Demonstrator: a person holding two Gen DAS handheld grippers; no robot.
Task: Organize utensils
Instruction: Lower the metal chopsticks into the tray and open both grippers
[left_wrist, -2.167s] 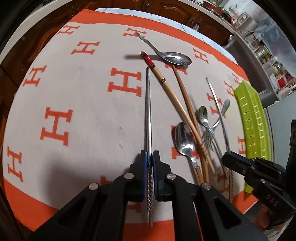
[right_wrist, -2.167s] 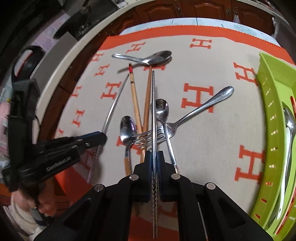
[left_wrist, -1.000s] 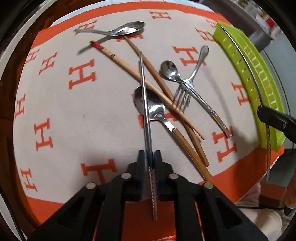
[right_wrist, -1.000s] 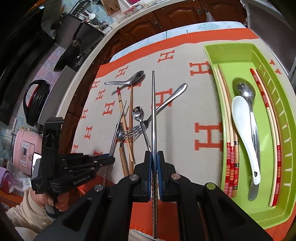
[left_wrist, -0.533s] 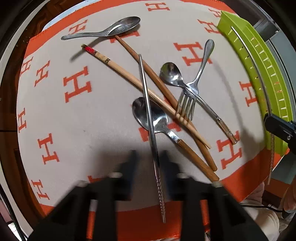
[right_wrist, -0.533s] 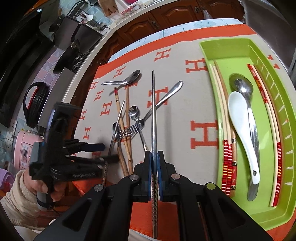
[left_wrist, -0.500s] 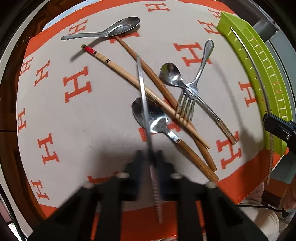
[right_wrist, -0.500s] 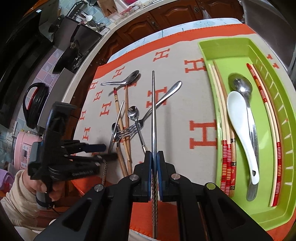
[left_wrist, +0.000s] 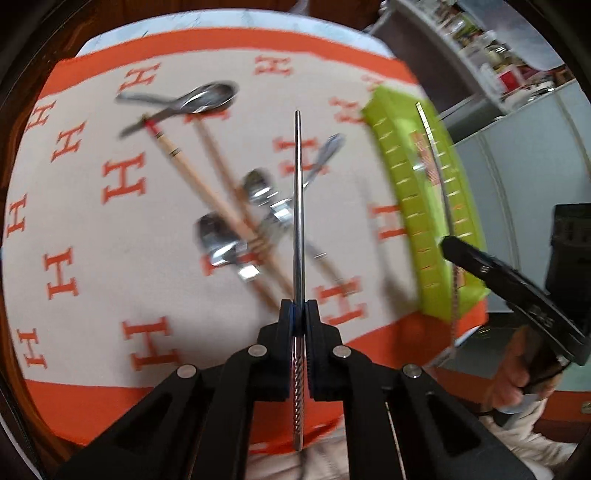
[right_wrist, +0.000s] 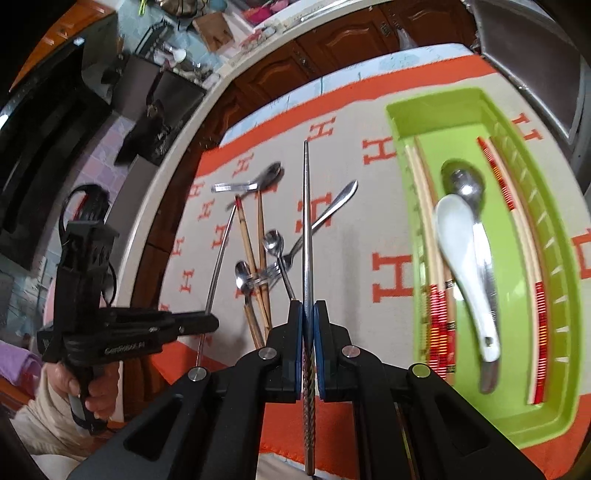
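Note:
My left gripper (left_wrist: 299, 312) is shut on a steel chopstick (left_wrist: 298, 206) and holds it above the cloth, over the pile of loose utensils. My right gripper (right_wrist: 307, 312) is shut on a second steel chopstick (right_wrist: 306, 221), held in the air left of the green tray (right_wrist: 554, 373). The pile holds two wooden chopsticks (right_wrist: 245, 236), a fork (right_wrist: 321, 218) and three steel spoons (right_wrist: 271, 242). The tray holds chopstick pairs, a white spoon (right_wrist: 467, 266) and a steel spoon. The right gripper (left_wrist: 452, 254) shows by the tray (left_wrist: 417, 229) in the left view.
An orange and beige H-pattern cloth (right_wrist: 354, 236) covers the table. A large steel spoon (left_wrist: 199, 101) lies at the cloth's far side. Wooden cabinets and a counter (right_wrist: 258, 62) stand beyond the table. My left gripper (right_wrist: 207, 321) shows at the table's left edge.
Both grippers have moved to the right with their steel chopsticks. The left one has swung toward the tray; the right one is nearer the tray. The left view is blurred by motion.

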